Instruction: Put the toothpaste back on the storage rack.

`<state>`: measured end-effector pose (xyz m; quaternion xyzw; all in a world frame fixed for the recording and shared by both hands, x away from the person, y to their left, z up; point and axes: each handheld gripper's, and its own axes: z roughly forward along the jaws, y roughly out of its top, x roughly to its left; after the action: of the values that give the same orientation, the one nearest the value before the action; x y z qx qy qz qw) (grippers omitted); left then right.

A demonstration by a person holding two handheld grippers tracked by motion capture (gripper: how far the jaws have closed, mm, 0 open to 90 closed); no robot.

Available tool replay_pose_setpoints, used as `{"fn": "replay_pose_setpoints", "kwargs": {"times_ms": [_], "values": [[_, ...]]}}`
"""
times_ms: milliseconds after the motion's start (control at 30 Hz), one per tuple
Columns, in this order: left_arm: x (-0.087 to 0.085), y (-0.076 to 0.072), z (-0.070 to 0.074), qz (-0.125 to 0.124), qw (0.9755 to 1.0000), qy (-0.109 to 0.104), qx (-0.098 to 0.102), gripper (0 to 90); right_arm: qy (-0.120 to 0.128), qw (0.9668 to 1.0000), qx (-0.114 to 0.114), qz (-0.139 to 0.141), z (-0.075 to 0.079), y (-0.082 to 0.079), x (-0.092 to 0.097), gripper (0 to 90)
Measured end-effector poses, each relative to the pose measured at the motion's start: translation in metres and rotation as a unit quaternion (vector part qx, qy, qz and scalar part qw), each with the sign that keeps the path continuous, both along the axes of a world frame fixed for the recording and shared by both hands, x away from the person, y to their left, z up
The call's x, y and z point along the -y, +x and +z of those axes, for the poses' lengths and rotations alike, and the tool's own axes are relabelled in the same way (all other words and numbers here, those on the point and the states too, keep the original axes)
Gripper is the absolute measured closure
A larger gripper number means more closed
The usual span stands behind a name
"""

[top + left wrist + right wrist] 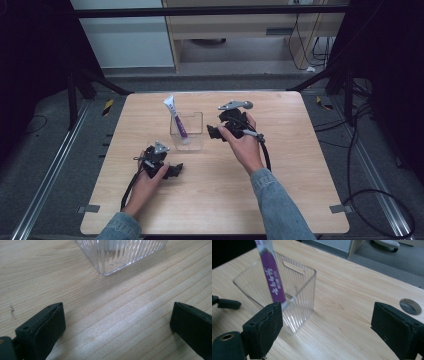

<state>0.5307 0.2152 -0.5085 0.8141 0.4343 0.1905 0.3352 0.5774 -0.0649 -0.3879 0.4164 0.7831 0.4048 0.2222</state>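
A clear ribbed plastic container [187, 132] stands near the middle of the wooden table [215, 200]. A purple and white tube [176, 117] leans upright inside it, its flat end sticking out above the rim. My right gripper [214, 132] is just to the right of the container, and in the right gripper view it [324, 332] is open, with the container [294, 292] and tube [272, 280] ahead on the left. My left gripper [175, 171] rests on the table in front of the container, jaws wide apart [117, 325] over bare wood, a corner of the container [120, 255] just ahead.
A round cable hole [410, 306] is set in the tabletop to the right of my right gripper. Cables trail from both grippers toward the front edge. Dark stands and floor rails flank the table.
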Motion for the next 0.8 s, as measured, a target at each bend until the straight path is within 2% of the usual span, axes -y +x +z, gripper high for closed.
{"fn": "replay_pose_setpoints", "kwargs": {"times_ms": [100,167,300,567,800], "values": [[0.000,0.000,0.000,0.000,1.0000,0.000,0.000,0.0,-0.003,1.0000,-0.001,-0.004,-0.003,-0.002,0.006,10.5],[0.000,0.000,0.000,0.000,1.0000,-0.001,0.000,0.0,-0.009,0.9999,-0.004,-0.013,-0.007,-0.005,0.019,10.3],[0.000,0.000,0.000,0.001,1.0000,-0.001,0.000,0.0,-0.010,0.9996,-0.010,-0.026,-0.012,-0.008,0.030,10.3],[0.000,0.000,0.000,0.001,1.0000,-0.001,0.000,0.0,-0.031,0.9980,-0.017,-0.053,-0.029,-0.019,0.069,11.8],[0.000,0.000,0.000,0.001,1.0000,-0.001,0.000,0.0,-0.041,0.9967,-0.022,-0.066,-0.042,-0.029,0.091,11.9]]}}
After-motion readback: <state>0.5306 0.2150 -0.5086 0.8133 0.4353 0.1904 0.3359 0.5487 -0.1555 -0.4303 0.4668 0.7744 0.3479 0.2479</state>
